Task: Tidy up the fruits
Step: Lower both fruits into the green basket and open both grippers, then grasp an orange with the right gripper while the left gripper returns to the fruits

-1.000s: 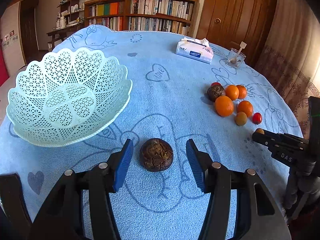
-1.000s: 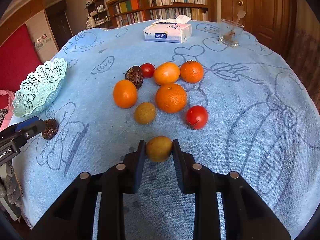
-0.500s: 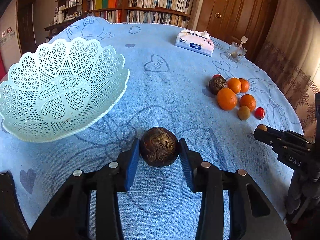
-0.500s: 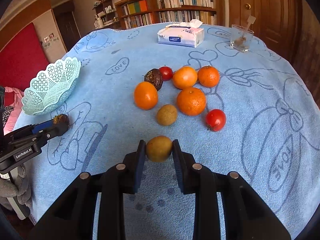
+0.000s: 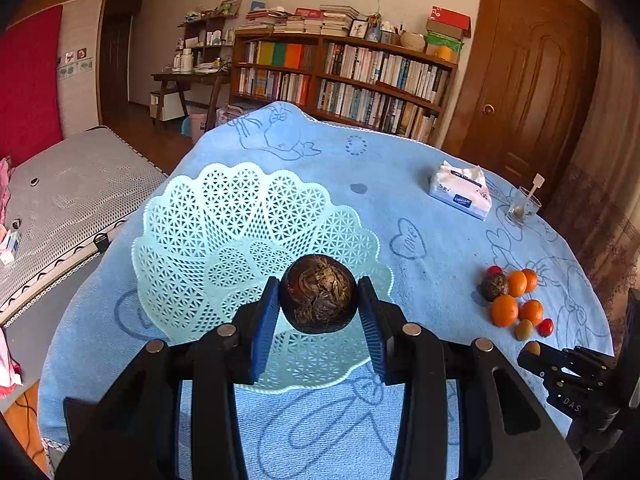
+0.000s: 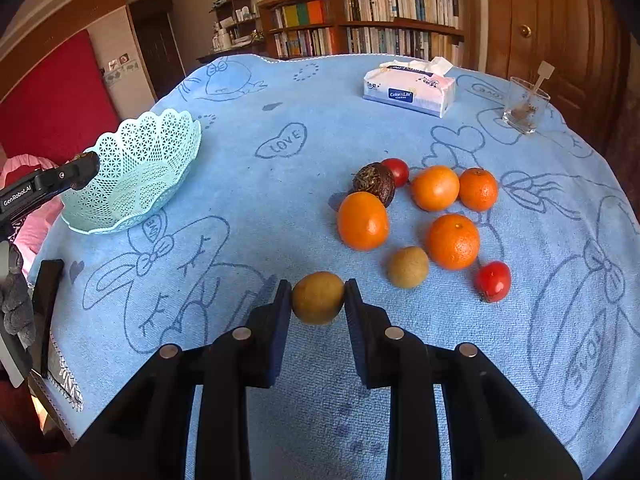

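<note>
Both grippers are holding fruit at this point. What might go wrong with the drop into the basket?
The left gripper grips the dark round fruit above the near side of the mint basket, so a release here may hit the rim and roll out. The basket looks light and sits near the table edge, so a knock could shift it. The right gripper pinches the yellow-brown fruit only at its fingertips, so it might slip.

Dark wrinkled fruit (image 5: 318, 300) — above basket (image 5: 192, 240)

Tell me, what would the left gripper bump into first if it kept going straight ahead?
Probably the mint basket. The left gripper, shut on the dark fruit, points into its bowl, though depth is hard to judge.
</note>
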Available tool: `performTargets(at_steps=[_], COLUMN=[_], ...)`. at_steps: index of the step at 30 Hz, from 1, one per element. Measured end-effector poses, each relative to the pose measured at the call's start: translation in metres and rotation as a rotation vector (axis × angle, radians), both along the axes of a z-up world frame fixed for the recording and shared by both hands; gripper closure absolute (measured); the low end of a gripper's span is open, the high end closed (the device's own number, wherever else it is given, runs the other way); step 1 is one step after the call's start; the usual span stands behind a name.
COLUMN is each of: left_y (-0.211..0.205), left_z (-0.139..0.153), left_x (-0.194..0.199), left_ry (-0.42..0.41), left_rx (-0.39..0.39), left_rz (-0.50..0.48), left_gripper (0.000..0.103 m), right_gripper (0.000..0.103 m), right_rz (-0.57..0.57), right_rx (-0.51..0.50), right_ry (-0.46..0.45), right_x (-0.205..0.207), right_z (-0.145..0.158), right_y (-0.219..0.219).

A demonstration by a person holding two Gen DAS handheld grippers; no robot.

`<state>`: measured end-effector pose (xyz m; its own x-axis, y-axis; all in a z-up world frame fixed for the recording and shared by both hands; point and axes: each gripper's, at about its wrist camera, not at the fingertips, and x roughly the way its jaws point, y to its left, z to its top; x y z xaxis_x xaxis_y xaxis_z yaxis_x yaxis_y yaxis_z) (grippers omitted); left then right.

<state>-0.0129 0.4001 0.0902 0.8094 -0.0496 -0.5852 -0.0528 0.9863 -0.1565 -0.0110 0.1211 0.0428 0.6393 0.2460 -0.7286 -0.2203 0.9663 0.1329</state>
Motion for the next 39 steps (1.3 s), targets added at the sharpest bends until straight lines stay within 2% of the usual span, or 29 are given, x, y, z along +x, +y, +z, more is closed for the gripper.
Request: performTargets(at_steps=[2, 3, 9, 13, 26, 28, 31, 39], left_y=[0.012, 0.018, 0.032, 0.035, 0.048, 0.049, 0.053, 0.052], left_z=[0.003, 0.005, 0.020, 0.028, 0.035, 0.034, 0.031, 0.019], left_x=[0.000, -0.002, -0.012, -0.019, -0.027, -0.026, -0.024, -0.018], left_ry=[-0.006, -0.013, -0.069, -0.096, -0.114, -0.111, -0.103, -0.050], left_rx=[-0.017, -0.027, -0.030, -0.024, -0.066, -0.076, -0.101, -0.132], left_rz=[0.036, 0.053, 0.100, 0.105, 0.138, 0.146, 0.158, 0.167], left_gripper=[0.047, 0.034, 0.017, 0.010, 0.006, 0.003, 0.003, 0.003], right_gripper=[0.076, 0.076, 0.076, 0.076, 0.075, 0.072, 0.057, 0.053], right_rz=[0.018, 0.028, 0.106, 0.153, 0.295, 0.299, 0.282, 0.229], right_rx=[0.004, 0.004, -0.005, -0.001, 0.032, 0.037, 0.043, 0.070], right_ry=[-0.005, -0.008, -0.049, -0.079, -0.073, -0.069, -0.061, -0.021], right_x=[0.004, 0.006, 0.012, 0.014, 0.037, 0.040, 0.040, 0.038], right_z=[0.003, 0.005, 0.022, 0.034, 0.045, 0.045, 0.041, 0.030], right_y=[0.009, 0.015, 0.052, 0.079, 0.162, 0.165, 0.162, 0.140])
